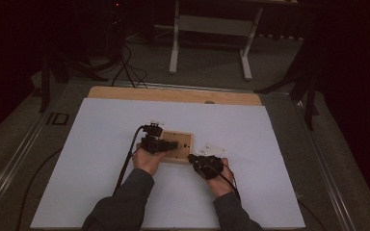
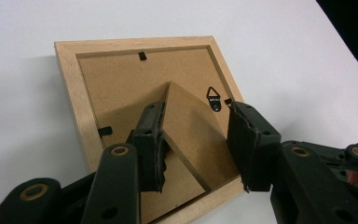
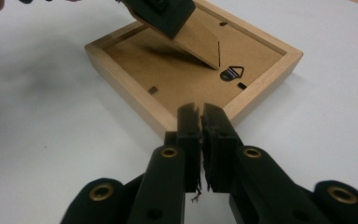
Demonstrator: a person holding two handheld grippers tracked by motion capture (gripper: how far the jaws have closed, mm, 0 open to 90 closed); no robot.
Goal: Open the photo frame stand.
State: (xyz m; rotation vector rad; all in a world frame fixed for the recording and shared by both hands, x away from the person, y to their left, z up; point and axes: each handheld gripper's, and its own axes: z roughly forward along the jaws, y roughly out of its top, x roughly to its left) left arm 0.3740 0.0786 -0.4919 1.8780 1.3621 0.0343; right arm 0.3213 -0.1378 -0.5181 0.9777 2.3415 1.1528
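A light wooden picture frame [image 1: 184, 144] lies face down on the white sheet, its brown backing board up. In the left gripper view the cardboard stand [image 2: 191, 130] is lifted off the backing of the frame [image 2: 74, 93]. My left gripper [image 2: 195, 106] straddles the stand's wide free end with a pad at each side edge. A small metal hanger [image 2: 213, 97] sits beside the stand. My right gripper [image 3: 200, 108] hovers at the near corner of the frame [image 3: 116, 70], pads almost touching, nothing between them. From above, the left gripper [image 1: 172, 144] is over the frame and the right gripper [image 1: 192, 158] is at its right front corner.
The white sheet [image 1: 101, 168] covers most of the wooden tabletop [image 1: 173, 95]. A white table base [image 1: 212, 29] and floor cables [image 1: 125, 67] lie beyond the far edge. Both forearms enter from the bottom.
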